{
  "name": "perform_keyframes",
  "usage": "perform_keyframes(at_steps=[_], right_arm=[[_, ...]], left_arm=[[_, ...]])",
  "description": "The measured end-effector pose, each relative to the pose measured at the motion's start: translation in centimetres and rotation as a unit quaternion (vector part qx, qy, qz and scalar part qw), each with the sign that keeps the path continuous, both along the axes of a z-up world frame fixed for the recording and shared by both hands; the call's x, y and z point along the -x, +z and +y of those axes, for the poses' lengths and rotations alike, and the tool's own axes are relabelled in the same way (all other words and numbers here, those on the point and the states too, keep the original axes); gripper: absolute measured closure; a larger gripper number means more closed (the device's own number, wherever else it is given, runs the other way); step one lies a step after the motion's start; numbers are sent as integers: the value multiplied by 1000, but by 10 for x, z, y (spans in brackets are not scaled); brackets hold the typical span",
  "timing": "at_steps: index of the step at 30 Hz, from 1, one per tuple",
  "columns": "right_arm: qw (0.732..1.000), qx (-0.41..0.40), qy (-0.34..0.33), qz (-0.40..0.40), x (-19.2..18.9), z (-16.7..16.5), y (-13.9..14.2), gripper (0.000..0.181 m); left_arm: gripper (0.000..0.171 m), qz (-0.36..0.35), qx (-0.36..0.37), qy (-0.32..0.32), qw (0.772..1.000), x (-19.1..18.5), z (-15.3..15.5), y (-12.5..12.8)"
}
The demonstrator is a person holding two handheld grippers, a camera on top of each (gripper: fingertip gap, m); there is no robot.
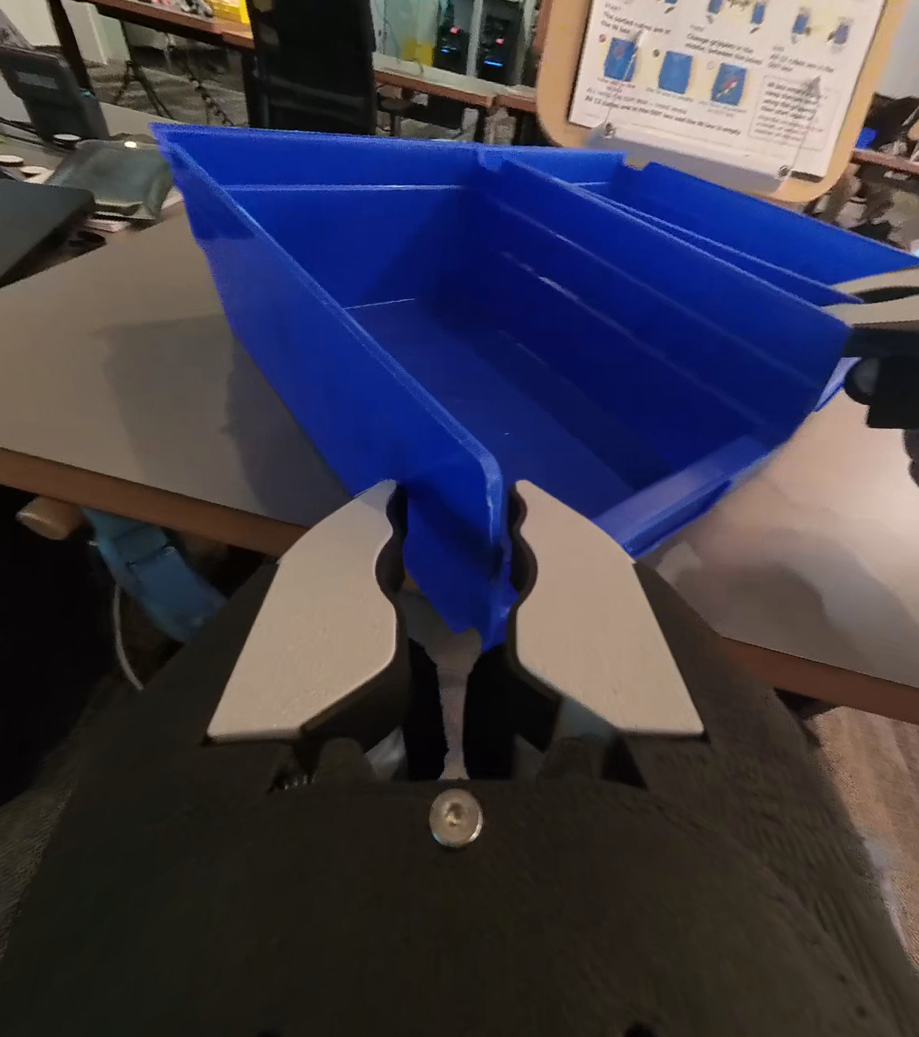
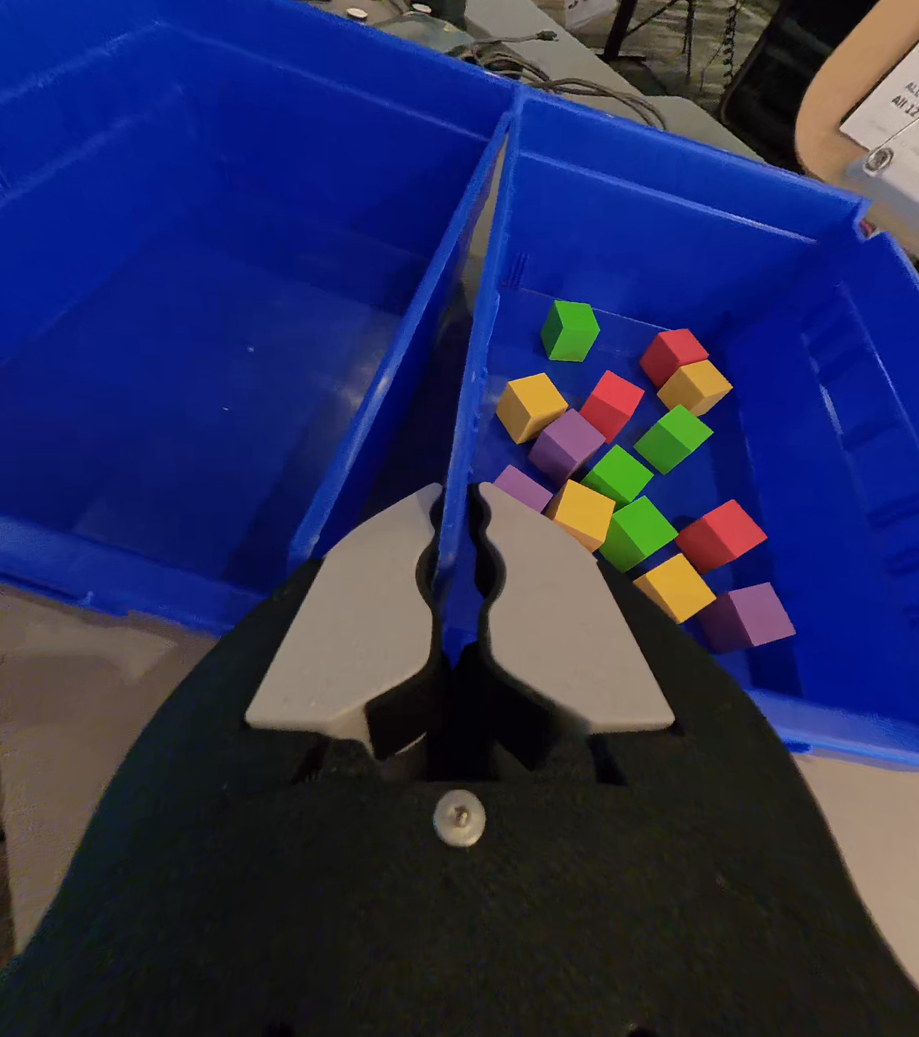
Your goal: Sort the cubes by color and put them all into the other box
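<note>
Pinching the empty blue plastic bin's (image 1: 502, 336) side wall, left gripper (image 1: 454, 505) fingers clamp it; right gripper (image 2: 457, 494) fingers squeeze the neighbouring cube-filled blue plastic bin's (image 2: 839, 449) wall.

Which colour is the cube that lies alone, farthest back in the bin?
Green, seen best in the right wrist view.

Left claw (image 1: 454, 553): matte black textured body, 2 flat grey fingers (image 1: 322, 628) w/ wavy scalloped inner edges, 1 silver hex-socket screw (image 1: 455, 816) centred behind them. Right claw (image 2: 457, 567): same build, black body flaring wide toward cam, grey angular fingers (image 2: 356, 634), silver screw (image 2: 459, 818) mid-body.
</note>
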State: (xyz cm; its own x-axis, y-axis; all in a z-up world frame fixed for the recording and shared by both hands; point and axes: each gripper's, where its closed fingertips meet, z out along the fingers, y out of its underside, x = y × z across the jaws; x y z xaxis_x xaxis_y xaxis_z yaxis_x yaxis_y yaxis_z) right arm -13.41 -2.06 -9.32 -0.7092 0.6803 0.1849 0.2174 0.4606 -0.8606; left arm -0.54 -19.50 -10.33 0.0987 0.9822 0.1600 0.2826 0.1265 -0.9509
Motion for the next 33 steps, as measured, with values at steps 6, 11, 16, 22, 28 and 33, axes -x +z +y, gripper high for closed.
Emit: perform_keyframes(at_steps=[6, 11, 16, 22, 28, 33], right_arm=[[1000, 28, 1, -6, 8, 18, 8, 163], [997, 57, -20, 41, -2, 29, 42, 147], [995, 88, -23, 40, -53, 18, 61, 157], [996, 65, -56, 5, -51, -4, 26, 158], [995, 74, -59, -33, -40, -14, 5, 177], [997, 59, -29, -31, -47, -14, 4, 177]], left_arm=[[136, 12, -22, -39, 999, -3, 7, 10], [119, 30, -57, -76, 995, -17, 4, 32], [116, 86, -46, -65, 993, -13, -32, 91], [117, 78, 24, 22, 996, 71, -142, 121], [116, -9, -43, -11, 999, 191, -187, 80], [116, -61, -187, -131, 972, 233, -146, 65]])
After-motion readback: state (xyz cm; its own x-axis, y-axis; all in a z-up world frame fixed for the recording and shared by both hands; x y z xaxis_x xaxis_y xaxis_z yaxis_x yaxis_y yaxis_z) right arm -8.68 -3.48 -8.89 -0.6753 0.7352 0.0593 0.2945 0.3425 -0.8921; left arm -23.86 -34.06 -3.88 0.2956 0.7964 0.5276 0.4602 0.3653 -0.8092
